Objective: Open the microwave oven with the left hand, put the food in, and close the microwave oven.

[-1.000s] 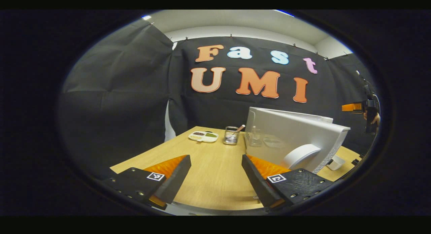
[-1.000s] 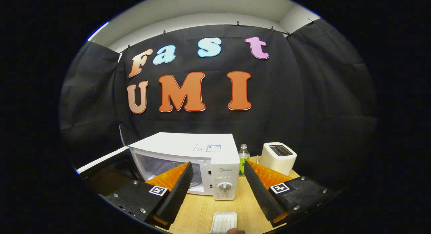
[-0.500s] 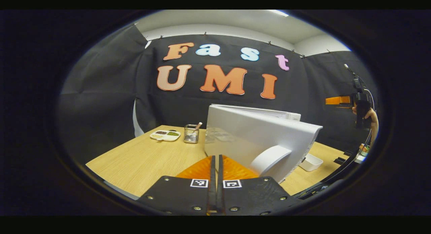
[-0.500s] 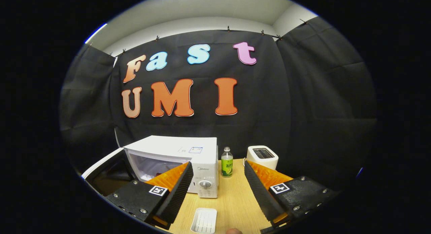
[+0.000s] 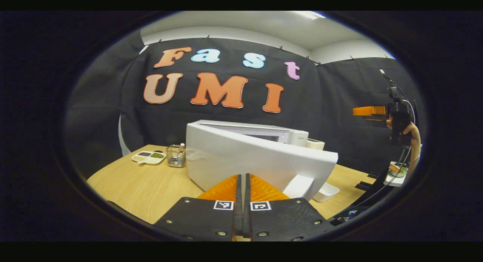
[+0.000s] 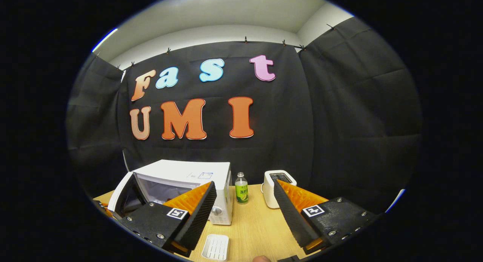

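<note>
The tabletop is light wood grain with a smooth, matt look. The microwave oven has a glossy white shell, plastic or painted metal, can't say which; its door has a dark shiny window. The cup by it looks like wire mesh metal. The bottle is clear plastic with a paper-looking label, the toaster smooth white, and the little white tray has a ribbed plastic surface.
</note>
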Demonstrator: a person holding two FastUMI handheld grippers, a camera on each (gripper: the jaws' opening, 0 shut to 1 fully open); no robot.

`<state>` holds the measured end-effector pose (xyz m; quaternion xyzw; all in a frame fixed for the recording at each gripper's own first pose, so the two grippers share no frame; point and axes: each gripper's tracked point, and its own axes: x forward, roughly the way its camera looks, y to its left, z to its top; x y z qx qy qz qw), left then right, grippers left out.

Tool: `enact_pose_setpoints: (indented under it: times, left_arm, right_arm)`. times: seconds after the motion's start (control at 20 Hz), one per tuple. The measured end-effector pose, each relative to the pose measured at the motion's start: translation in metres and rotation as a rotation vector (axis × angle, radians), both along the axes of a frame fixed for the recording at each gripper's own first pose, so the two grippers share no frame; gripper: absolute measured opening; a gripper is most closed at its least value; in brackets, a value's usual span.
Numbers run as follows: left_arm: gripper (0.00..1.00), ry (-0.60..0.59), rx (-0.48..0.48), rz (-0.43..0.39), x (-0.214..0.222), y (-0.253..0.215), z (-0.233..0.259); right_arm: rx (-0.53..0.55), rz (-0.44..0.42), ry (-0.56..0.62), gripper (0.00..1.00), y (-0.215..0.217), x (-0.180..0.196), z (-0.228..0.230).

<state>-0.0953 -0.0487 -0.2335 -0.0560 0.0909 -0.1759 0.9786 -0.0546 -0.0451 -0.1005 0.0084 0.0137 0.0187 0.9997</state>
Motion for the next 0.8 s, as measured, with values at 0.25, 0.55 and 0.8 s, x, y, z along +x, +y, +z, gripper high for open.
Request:
enact_pose_setpoints:
  times: [0.25,0.55,0.8]
  left_arm:
    - [0.01,-0.012,0.004,-0.057,0.026,-0.039,0.007]
    - [0.01,-0.025,0.032,-0.089,0.063,-0.080,0.004]
    - [0.01,-0.026,0.056,-0.092,0.099,-0.109,0.000]
  right_arm:
    - [0.005,-0.041,-0.001,0.95,-0.029,-0.002,0.000]
    - [0.029,-0.092,-0.002,0.95,-0.062,-0.001,-0.003]
    - [0.027,-0.134,0.009,0.95,-0.086,-0.002,-0.010]
